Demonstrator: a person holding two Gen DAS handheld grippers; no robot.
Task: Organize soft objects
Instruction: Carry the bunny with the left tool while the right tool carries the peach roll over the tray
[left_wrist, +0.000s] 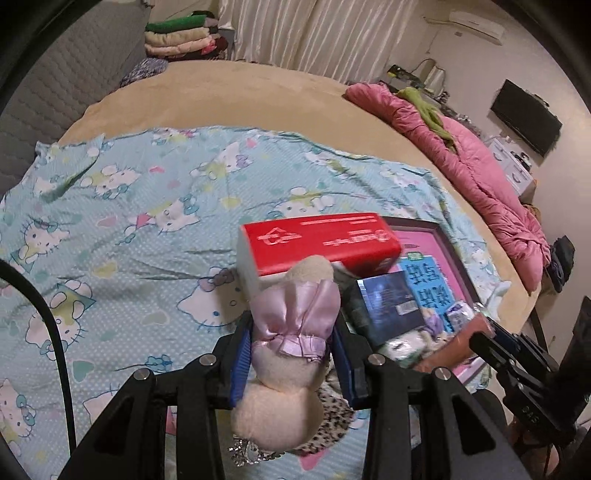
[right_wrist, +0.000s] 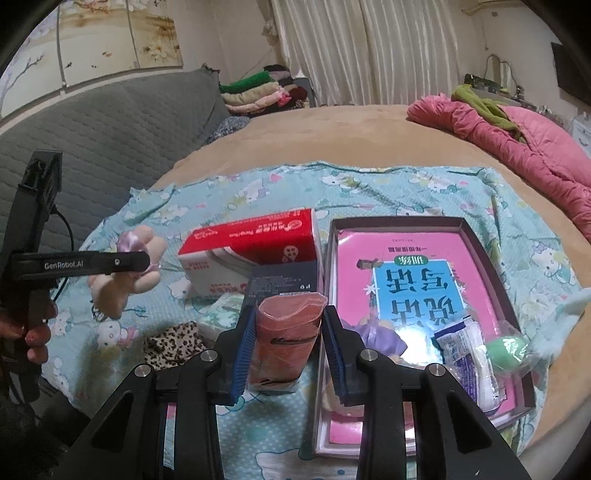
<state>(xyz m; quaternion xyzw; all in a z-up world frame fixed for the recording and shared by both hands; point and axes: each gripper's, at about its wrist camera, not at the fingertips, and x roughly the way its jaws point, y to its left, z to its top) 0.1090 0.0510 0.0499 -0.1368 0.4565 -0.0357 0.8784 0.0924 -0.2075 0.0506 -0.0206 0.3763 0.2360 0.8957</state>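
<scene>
My left gripper (left_wrist: 291, 328) is shut on a cream plush toy (left_wrist: 291, 325) in a pink satin dress, held by its middle above the bedsheet. From the right wrist view that toy (right_wrist: 125, 284) hangs at the left in the left gripper (right_wrist: 142, 264), with a hand on the handle. My right gripper (right_wrist: 290, 314) is shut on a soft salmon-red packet (right_wrist: 288, 332), lifted a little off the sheet; this packet (left_wrist: 458, 332) also shows low at the right in the left wrist view. A purple-dressed doll (right_wrist: 376, 334) lies in the pink box (right_wrist: 491, 258).
A red tissue box (right_wrist: 251, 247) and a dark blue box (right_wrist: 284, 280) stand mid-sheet. The pink box holds a book (right_wrist: 417, 291), a white-blue sachet (right_wrist: 465, 354) and a green ball (right_wrist: 506, 350). A leopard pouch (right_wrist: 173, 343) lies front left. A pink quilt (right_wrist: 517, 140) lies at the far right.
</scene>
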